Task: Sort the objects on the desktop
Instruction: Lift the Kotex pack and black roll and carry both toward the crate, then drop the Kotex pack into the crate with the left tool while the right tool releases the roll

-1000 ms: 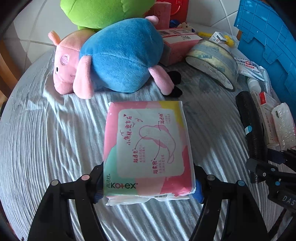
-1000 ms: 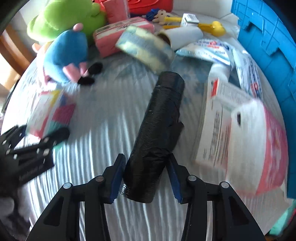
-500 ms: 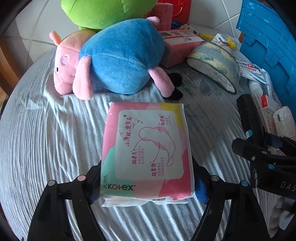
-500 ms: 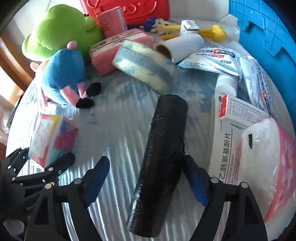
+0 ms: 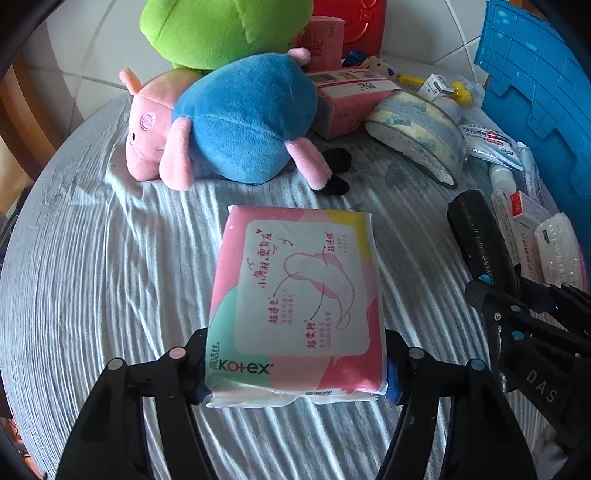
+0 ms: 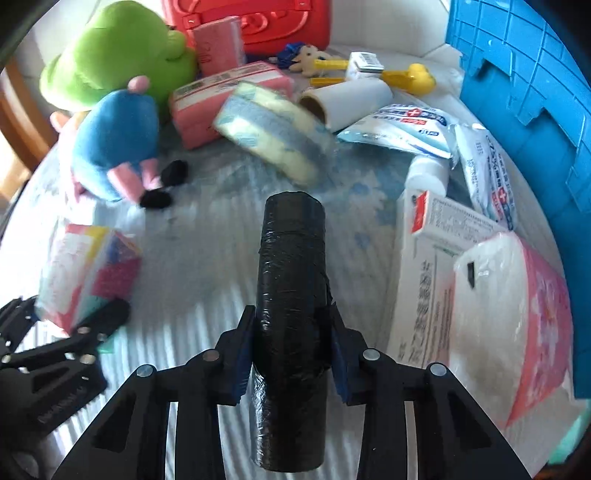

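The left claw (image 5: 295, 369) is closing on the pink pad packet (image 5: 295, 295), pads against its near sides, mid-worktop (image 5: 92, 277). The right claw (image 6: 291, 350), also closing, clamps the black roll (image 6: 291, 314) at the right, near the blue crate (image 6: 517, 92).

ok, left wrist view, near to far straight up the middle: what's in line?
left gripper closing on the Kotex pack → bare grey cloth → blue-and-pink pig plush → green plush
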### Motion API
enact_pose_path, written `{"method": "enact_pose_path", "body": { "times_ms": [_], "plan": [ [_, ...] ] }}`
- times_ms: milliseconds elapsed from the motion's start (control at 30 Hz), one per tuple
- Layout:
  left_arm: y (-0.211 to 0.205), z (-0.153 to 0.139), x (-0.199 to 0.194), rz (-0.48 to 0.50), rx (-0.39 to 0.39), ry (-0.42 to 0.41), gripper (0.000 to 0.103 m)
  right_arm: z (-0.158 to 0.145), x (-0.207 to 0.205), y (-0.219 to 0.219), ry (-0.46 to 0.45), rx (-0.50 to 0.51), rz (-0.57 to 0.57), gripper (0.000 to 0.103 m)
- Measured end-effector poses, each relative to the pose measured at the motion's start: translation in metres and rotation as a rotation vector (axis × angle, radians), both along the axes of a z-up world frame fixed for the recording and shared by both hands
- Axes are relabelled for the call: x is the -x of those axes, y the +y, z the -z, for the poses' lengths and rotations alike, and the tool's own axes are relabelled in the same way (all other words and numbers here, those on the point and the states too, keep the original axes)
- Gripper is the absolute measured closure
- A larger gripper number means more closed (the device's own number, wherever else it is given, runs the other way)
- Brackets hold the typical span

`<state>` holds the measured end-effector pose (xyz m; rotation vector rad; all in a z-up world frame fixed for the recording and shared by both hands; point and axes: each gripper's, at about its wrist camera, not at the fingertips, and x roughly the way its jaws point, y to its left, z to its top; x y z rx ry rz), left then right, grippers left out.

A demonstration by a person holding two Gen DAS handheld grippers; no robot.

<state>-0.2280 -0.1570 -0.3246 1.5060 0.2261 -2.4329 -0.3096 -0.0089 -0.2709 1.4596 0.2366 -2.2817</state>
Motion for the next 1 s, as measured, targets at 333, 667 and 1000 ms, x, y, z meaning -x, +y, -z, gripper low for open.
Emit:
{"method": "enact_pose_path", "body": {
  "times_ms": [333,667,1000],
  "plan": [
    [0.014,-0.08,-0.013,0.031,0.036,0.133,0.036,-0.024,-0.041,0.013,0.088,0.096,-0.064,0.068],
    [0.024,-0.172,-0.034,0.083,0.028,0.369,0.036,-0.132,-0.045,0.01,0.286,0.114,-0.02,0.068],
    [0.107,-0.239,-0.013,0.253,0.017,0.519,0.036,-0.209,-0.054,0.069,0.454,0.143,0.093,0.068]
  ]
}}
